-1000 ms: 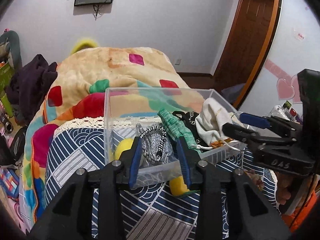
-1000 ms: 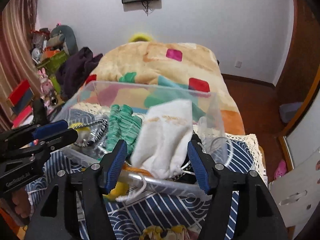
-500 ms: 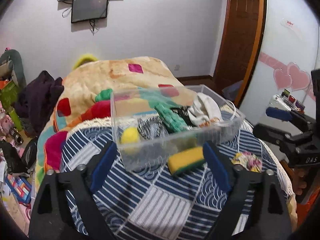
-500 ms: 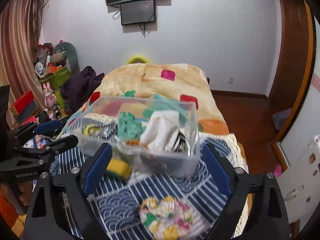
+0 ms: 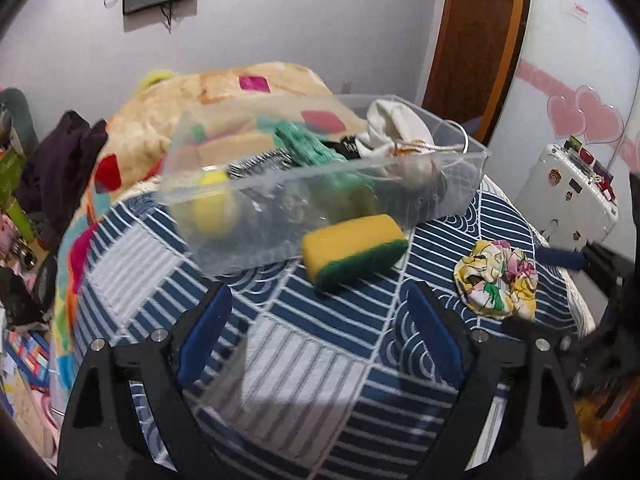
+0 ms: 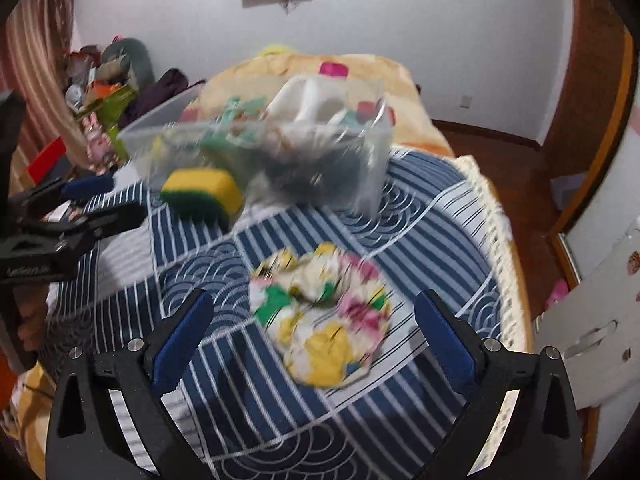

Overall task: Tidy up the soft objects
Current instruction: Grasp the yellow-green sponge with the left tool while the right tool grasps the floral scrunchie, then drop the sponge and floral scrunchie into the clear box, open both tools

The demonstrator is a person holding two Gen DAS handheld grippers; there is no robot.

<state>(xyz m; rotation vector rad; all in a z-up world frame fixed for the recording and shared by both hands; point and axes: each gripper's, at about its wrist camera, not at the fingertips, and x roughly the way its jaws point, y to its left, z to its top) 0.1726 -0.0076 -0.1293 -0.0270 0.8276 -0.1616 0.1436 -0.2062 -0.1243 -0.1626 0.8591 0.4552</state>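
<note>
A clear plastic bin (image 5: 460, 196) (image 6: 372, 184) on a blue patterned cloth holds a green glove (image 5: 308, 146), a white cloth (image 5: 396, 128), a yellow ball (image 5: 212, 200) and other soft items. A yellow and green sponge (image 5: 352, 252) (image 6: 200, 194) lies in front of the bin. A floral scrunchie (image 5: 498, 282) (image 6: 324, 314) lies on the cloth at the right. My left gripper (image 5: 320, 336) is open and empty, just short of the sponge. My right gripper (image 6: 316, 340) is open and empty, its fingers either side of the scrunchie, apparently above it.
The blue patterned cloth (image 5: 280, 352) covers a round surface with a fringed edge (image 6: 500, 264). A colourful blanket (image 5: 224, 96) lies on the bed behind. Clutter (image 6: 100, 80) stands at the left, a white suitcase (image 5: 572, 196) at the right, a wooden door (image 5: 480, 40) beyond.
Both grippers have pulled back from the bin and opened wide. The left one let go of the silver item, now in the bin. The sponge and scrunchie have come into view.
</note>
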